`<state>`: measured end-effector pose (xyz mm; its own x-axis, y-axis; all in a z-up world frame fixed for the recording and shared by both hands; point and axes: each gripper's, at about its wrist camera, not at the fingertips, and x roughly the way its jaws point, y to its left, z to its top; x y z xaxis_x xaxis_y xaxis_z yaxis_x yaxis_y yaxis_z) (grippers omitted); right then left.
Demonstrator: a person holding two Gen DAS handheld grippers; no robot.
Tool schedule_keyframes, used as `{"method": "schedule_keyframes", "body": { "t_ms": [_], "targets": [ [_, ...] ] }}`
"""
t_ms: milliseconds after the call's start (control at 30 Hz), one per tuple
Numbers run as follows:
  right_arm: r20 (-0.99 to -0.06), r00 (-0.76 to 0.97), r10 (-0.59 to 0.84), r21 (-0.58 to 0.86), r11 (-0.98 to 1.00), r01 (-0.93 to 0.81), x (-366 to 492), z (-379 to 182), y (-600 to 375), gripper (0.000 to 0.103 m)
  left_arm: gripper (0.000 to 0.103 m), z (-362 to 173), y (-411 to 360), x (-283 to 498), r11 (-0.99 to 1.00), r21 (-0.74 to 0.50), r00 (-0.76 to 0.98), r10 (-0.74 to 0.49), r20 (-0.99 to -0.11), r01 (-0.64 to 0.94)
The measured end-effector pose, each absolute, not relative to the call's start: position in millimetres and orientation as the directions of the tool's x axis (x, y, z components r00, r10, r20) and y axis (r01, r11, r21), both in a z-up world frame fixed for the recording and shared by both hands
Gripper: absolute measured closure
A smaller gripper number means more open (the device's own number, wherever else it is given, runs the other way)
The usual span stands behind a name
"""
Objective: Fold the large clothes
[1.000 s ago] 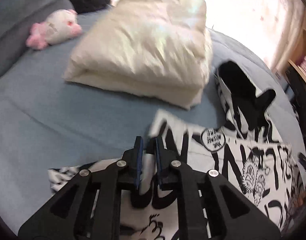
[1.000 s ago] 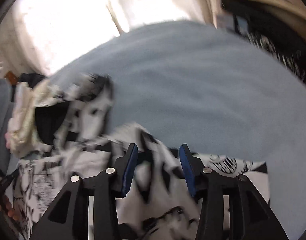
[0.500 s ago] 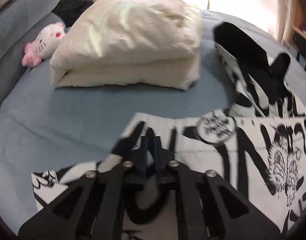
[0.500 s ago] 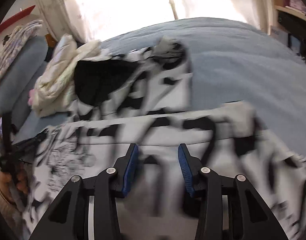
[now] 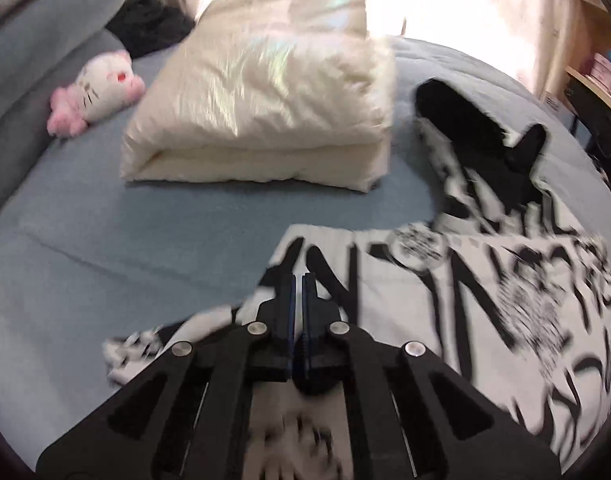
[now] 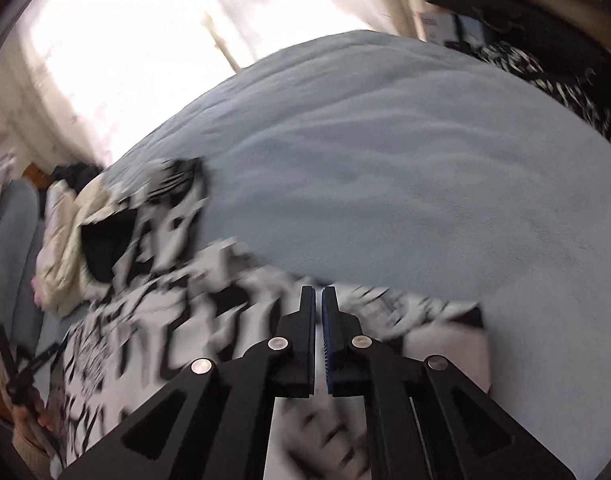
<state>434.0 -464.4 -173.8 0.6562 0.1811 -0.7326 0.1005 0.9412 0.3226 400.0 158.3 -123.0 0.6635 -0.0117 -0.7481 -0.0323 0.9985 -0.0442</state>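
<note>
Narrowing to near-closed since a second ago: right tool, left tool, whether pinching the printed garment unclear. Garment lying spread on blue bed; advising level, matched lifting.

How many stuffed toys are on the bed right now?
1. A pink and white stuffed toy lies near the far left of the bed, left of the folded cream comforter. Others could be hidden behind the comforter.
</note>
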Motion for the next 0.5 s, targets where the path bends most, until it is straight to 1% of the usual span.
{"method": "schedule_keyframes", "body": {
  "t_ms": [100,200,267,333,400,433,467,500],
  "targets": [
    [-0.721,0.640,0.265,0.347,0.938,0.003,399.9,-163.2,-418.0,0.095,0.102,-108.0,154.9,356.0,0.996,-0.091,0.672,-0.052,-0.739,-0.023],
    [-0.728,0.602,0.328,0.358,0.931,-0.074,373.4,-168.1,-371.9,0.092,0.102,-108.7,147.9,311.3,0.990,-0.137,0.668,-0.079,-0.740,-0.034],
    [-0.747,0.560,0.357,0.359,0.927,-0.112,354.9,-176.4,-340.6,0.091,0.102,-116.5,141.9,283.5,0.991,-0.123,0.666,-0.058,-0.744,-0.050],
    [-0.774,0.530,0.346,0.321,0.936,-0.143,338.3,-189.4,-321.3,0.091,0.102,-128.0,137.3,260.7,0.992,-0.109,0.654,-0.038,-0.755,-0.069],
    [-0.788,0.523,0.326,0.301,0.944,-0.135,324.1,-203.4,-322.0,0.091,0.102,-144.7,142.4,250.7,0.990,-0.085,0.629,0.007,-0.777,-0.116],
    [-0.783,0.526,0.331,0.317,0.941,-0.120,321.9,-206.0,-330.6,0.091,0.102,-153.7,148.6,248.3,0.987,-0.069,0.611,0.033,-0.791,-0.144],
    [-0.780,0.531,0.330,0.332,0.938,-0.096,316.9,-208.5,-340.4,0.091,0.102,-159.3,154.5,245.3,0.985,-0.086,0.611,0.025,-0.791,-0.152],
    [-0.785,0.542,0.299,0.326,0.944,-0.048,312.2,-211.2,-353.8,0.091,0.102,-160.3,161.4,242.0,0.980,-0.120,0.621,0.004,-0.784,-0.158]
  ]
}}
